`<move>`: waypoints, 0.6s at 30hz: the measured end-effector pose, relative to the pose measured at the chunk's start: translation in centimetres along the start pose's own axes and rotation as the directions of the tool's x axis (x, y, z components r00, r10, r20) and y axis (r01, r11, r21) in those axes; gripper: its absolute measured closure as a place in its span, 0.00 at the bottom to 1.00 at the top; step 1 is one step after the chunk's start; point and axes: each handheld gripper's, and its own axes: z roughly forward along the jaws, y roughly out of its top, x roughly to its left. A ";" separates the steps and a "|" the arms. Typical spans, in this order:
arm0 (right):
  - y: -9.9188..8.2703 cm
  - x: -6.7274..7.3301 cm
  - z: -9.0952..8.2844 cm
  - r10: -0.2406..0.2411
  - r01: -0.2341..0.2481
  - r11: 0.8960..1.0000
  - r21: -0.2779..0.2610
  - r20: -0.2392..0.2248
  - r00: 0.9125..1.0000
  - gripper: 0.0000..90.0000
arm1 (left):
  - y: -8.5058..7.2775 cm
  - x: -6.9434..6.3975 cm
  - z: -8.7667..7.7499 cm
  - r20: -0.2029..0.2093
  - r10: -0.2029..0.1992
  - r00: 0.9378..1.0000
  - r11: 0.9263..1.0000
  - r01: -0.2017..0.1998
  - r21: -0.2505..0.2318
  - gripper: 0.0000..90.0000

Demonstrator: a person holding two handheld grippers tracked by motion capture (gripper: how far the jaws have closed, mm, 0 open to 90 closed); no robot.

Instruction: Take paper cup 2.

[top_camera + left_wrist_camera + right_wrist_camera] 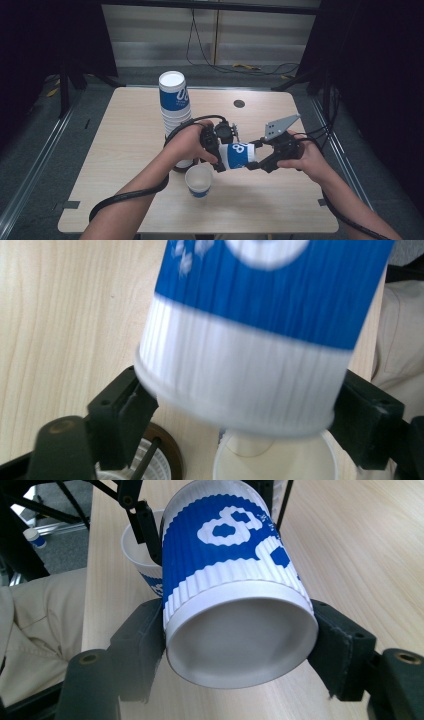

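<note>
Blue-and-white paper cup (238,155) held on its side above the table (125,150) between the two grippers.

The cup's base end is clamped between the jaws of the right gripper (257,159), as seen in the right gripper view, where both black jaws press on its ribbed wall (235,580). The cup's rim end lies between the jaws of the left gripper (218,159); whether those pads press on it cannot be told. An upright open cup (198,181) stands on the table just below the held cup. A tall stack of cups (175,107) is seen behind the left hand (187,142).
</note>
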 end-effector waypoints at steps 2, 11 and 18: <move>-0.2 -0.1 -0.1 0.014 -0.014 1.000 -0.008 -0.006 1.000 0.32 | -0.2 0.1 -0.1 0.006 -0.005 1.000 1.000 0.005 -0.018 0.21; -1.1 -0.6 -0.7 0.062 -0.061 0.997 -0.050 0.017 0.998 0.32 | -1.4 0.4 -0.4 0.003 -0.041 0.999 0.995 0.041 -0.092 0.21; -1.6 -1.1 -1.2 0.110 -0.107 0.990 -0.089 0.023 0.994 0.32 | -2.0 1.1 -0.8 -0.008 -0.106 0.994 0.976 0.102 -0.194 0.20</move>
